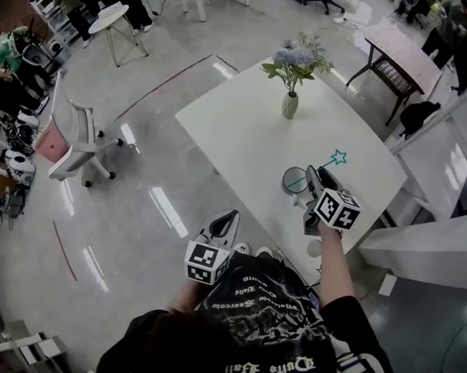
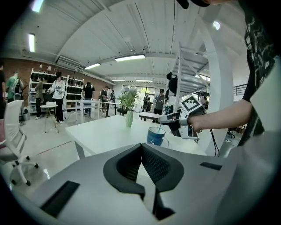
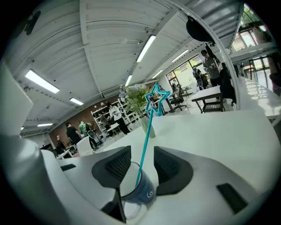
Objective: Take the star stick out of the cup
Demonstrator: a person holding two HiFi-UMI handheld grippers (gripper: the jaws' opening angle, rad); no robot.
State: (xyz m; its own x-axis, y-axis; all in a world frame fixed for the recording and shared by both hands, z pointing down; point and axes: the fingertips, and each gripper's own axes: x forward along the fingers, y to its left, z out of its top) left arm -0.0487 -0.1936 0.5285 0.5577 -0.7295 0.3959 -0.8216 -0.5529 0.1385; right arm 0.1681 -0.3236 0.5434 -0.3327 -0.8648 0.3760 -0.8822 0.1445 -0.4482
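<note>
Jaws of the right gripper point(image 3: 142, 154) stood apart around the star stick point(image 3: 147, 131), which leaned in the blue cup point(image 3: 142, 193) on the white table point(image 1: 243, 136), while the left gripper point(image 2: 141, 147) was squeezed closed, holding nothing.

Glossy floor point(image 1: 142, 162), smooth white table point(image 1: 243, 136)

Right claw point(image 1: 317, 176) at the cup point(image 1: 294, 180); star stick point(image 1: 328, 163) seemingly between its jaws.
</note>
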